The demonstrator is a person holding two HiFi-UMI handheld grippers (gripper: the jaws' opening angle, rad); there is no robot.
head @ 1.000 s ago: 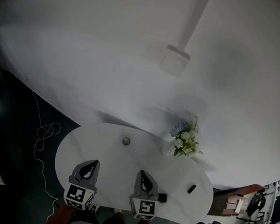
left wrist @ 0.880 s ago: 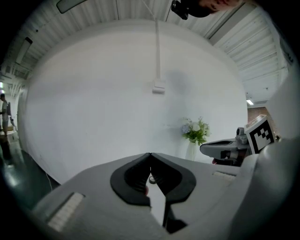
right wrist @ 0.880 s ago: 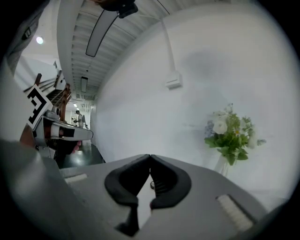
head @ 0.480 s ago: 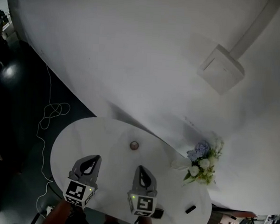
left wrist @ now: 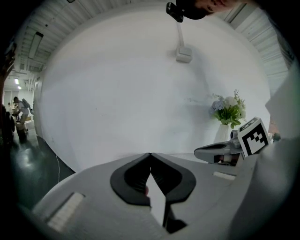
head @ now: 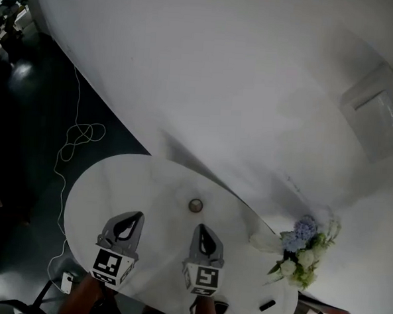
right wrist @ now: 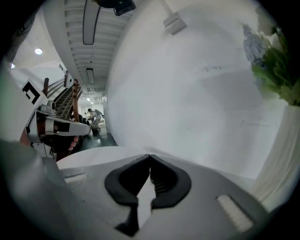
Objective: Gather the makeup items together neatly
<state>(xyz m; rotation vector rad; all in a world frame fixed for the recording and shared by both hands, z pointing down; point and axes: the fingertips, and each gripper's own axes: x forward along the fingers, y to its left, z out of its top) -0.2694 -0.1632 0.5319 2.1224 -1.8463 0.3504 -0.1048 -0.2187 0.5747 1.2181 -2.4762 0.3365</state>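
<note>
On the round white table, a small round brownish item lies near the far middle. A small dark item rests at the right edge, and another dark item lies just right of my right gripper's body. My left gripper and right gripper hover side by side over the near half of the table. Both point toward the round item, with jaw tips touching and nothing between them. The shut tips show in the left gripper view and the right gripper view.
A white vase of blue and white flowers stands at the table's back right, against a curved white wall. A white cable loops on the dark floor at left. A wall box sits at upper right.
Both grippers have sunk toward the table, still shut and side by side. The head view has swung, so the flowers and wall box now sit further right.
</note>
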